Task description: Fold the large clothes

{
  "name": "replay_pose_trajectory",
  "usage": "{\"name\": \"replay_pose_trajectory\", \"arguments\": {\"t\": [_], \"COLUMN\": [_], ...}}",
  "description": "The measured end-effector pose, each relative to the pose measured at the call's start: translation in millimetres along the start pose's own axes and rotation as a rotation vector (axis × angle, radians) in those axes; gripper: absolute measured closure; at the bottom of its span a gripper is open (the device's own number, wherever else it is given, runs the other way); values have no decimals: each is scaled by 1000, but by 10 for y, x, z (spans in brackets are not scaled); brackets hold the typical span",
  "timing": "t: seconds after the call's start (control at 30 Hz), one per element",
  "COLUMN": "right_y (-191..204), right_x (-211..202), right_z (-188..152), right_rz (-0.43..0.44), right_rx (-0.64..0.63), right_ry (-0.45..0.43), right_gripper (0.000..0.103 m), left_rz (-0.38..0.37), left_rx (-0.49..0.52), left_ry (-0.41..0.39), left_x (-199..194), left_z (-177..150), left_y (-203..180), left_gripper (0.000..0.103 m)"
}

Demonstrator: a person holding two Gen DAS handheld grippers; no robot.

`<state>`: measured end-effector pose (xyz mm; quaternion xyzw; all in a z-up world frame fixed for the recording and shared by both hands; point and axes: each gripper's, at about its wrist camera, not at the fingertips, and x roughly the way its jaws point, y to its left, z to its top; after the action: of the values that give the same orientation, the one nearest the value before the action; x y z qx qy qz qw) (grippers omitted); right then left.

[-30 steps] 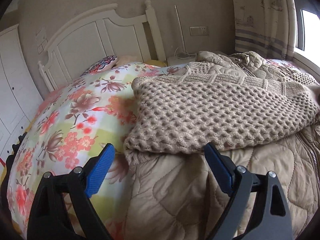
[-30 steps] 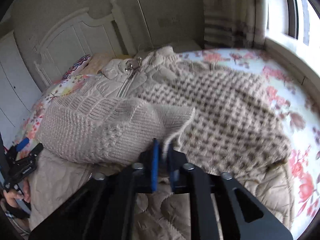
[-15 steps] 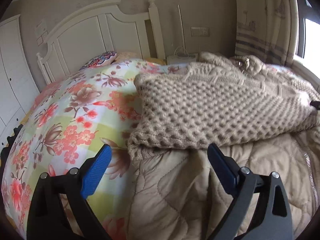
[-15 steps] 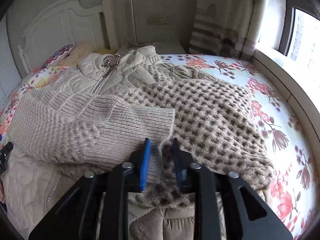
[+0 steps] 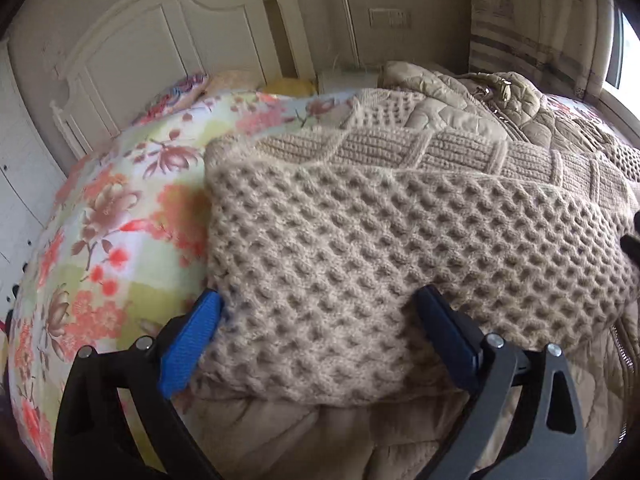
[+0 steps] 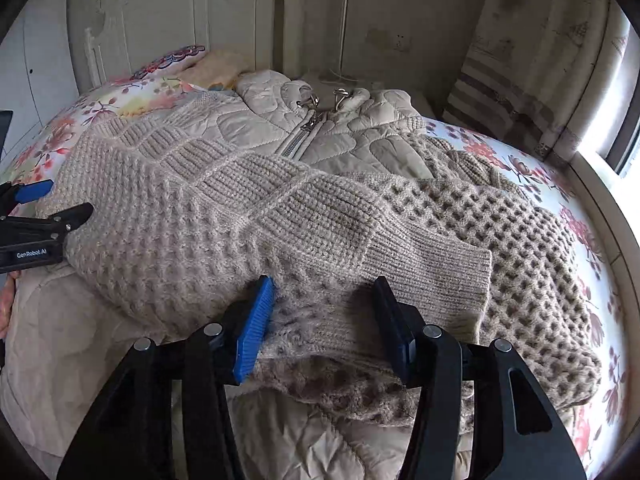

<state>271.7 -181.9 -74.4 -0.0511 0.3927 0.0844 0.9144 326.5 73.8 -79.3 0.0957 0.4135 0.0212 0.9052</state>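
Observation:
A beige knit sweater [image 5: 400, 232] lies folded on top of a quilted beige jacket [image 6: 320, 128] on the bed. Its sleeve [image 6: 400, 248] rests flat across the body, cuff to the right. My left gripper [image 5: 320, 300] is wide and still opening, and the sweater's near left corner lies between its jaws, unpinched. My right gripper [image 6: 323, 284] is also opening, and straddles the sweater's near edge below the sleeve without pressing on it. The left gripper's fingers [image 6: 60, 220] show at the sweater's left end in the right wrist view.
The bed has a floral sheet [image 5: 120, 220] and a white headboard [image 5: 180, 48] at the far end. A pillow [image 6: 176, 58] lies by the headboard. A striped curtain [image 6: 520, 92] and window sill run along the right side. White cupboards stand at the left.
My right gripper has opened and let go of the sleeve cuff, which now lies on the sweater. Both grippers moved forward onto the sweater's near edge.

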Motion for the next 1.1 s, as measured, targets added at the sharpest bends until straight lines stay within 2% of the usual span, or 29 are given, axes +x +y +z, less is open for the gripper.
{"name": "replay_pose_trajectory", "arguments": {"t": [0.1,0.2,0.27,0.33,0.37,0.43,0.47,0.53,0.6,0.67,0.7,0.73,0.8,0.83,0.9,0.93,1.0,1.1], "right_y": [-109,-255,-334,-438,-449,-479,-490,-553,-600,-637,-643,-618,-648,-685,-786,-841,-972,-1190], "right_x": [-136,-179,-62,211,296,239,188,36,-64,-50,41,153,190,155,20,-50,-118,63], "right_z": [112,271,317,290,239,220,230,240,256,250,218,177,137,167,305,394,639,1127], "right_rz": [27,-17,-39,-64,-49,-30,-20,1,-2,-6,-7,-8,15,40,87,98,83,82], "right_rx": [20,47,78,99,106,112,110,119,121,112,92,61,52,60,68,60,42,24], "right_ry": [-20,-75,-56,23,48,24,23,-8,-37,-28,13,70,70,89,84,60,31,50], "right_gripper": [52,52,52,51,49,49,49,49,48,42,39,34,33,33,33,33,33,33], "left_rz": [-28,-7,1,23,39,18,2,-10,-5,-8,-16,-31,-36,-21,-45,-103,-157,-174], "left_rx": [-40,-88,-86,-59,-41,-32,-57,-78,-100,-104,-90,-43,50,75,75,55,8,-28], "left_ry": [-40,-131,-142,-81,-14,58,16,7,-34,-71,-56,5,117,120,112,94,58,66], "left_x": [-176,-337,-258,-11,211,490,474,398,239,92,77,141,300,316,231,150,80,234], "left_z": [164,438,591,658,652,573,527,518,530,535,551,566,576,592,705,847,1124,1587], "left_y": [102,198,186,130,86,56,89,135,179,166,128,52,-92,-124,-109,-70,6,13], "left_gripper": [5,5,3,3,3,2,2,2,2,2,2,2,2,2,2,2,2,2]}}
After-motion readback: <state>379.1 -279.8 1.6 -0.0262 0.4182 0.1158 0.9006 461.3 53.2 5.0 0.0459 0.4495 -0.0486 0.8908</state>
